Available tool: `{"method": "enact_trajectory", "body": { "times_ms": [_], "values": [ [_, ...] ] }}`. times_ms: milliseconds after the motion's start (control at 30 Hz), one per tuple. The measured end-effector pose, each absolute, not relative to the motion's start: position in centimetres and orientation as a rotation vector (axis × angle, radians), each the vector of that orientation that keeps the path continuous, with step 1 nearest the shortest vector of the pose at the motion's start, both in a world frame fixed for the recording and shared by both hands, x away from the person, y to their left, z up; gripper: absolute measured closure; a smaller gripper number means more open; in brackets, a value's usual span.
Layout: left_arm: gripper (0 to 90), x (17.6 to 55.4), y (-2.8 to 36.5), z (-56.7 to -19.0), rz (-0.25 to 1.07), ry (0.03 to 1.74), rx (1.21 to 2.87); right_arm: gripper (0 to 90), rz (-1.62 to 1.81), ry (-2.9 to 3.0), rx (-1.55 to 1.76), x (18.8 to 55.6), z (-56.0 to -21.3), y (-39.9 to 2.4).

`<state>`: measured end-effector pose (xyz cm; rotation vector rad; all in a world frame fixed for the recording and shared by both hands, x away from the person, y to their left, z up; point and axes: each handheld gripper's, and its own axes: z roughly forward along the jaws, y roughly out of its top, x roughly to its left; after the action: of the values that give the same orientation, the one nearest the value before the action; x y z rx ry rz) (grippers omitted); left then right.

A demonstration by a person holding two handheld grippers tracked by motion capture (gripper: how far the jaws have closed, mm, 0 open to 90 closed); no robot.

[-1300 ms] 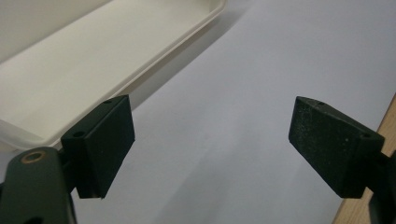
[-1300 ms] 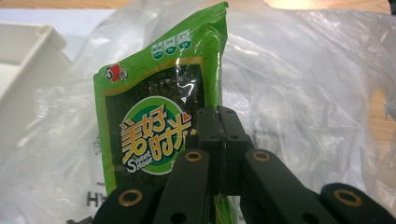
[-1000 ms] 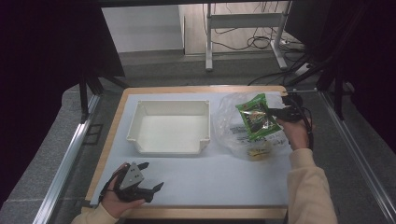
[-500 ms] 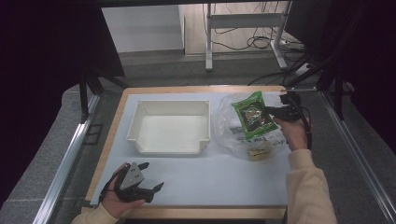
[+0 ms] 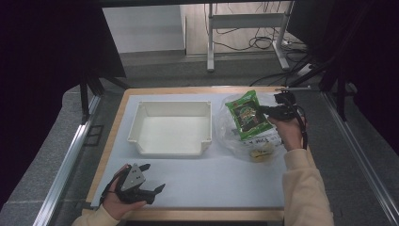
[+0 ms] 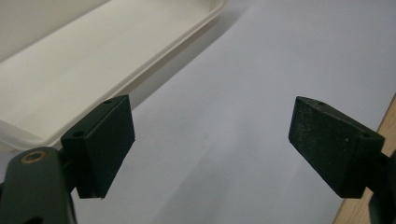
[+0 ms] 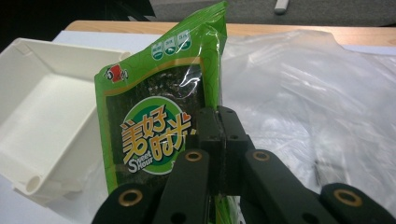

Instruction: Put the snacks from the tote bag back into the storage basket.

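A green snack packet (image 5: 245,114) (image 7: 159,116) with a dark window and orange lettering hangs above a clear plastic bag (image 5: 235,134) (image 7: 317,98) at the right of the table. My right gripper (image 5: 261,111) (image 7: 219,135) is shut on the packet's edge and holds it upright. A white tray (image 5: 136,123) (image 7: 28,135) stands empty at the middle left. My left gripper (image 5: 151,179) (image 6: 210,140) rests near the front left edge, jaws wide open over the bare white mat, with nothing between them.
A small yellowish item (image 5: 261,152) lies in the plastic bag near the person's right wrist. The white mat (image 5: 216,179) covers a wooden table (image 5: 188,214). Metal rails run along both sides, and a stand with cables is behind the table.
The right gripper has carried the green packet a little leftward and slightly up, off the plastic bag. The left gripper has stayed in place.
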<state>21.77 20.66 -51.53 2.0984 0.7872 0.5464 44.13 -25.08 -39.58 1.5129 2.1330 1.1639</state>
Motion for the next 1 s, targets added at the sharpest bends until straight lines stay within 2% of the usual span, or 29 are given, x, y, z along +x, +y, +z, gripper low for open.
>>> {"method": "enact_trajectory", "body": {
  "times_ms": [1000],
  "values": [
    [14.4,21.9,20.7,-51.7,0.532,0.791,2.101,90.0,1.256,2.198,1.431,44.6,-38.9,-19.2]
  ]
}}
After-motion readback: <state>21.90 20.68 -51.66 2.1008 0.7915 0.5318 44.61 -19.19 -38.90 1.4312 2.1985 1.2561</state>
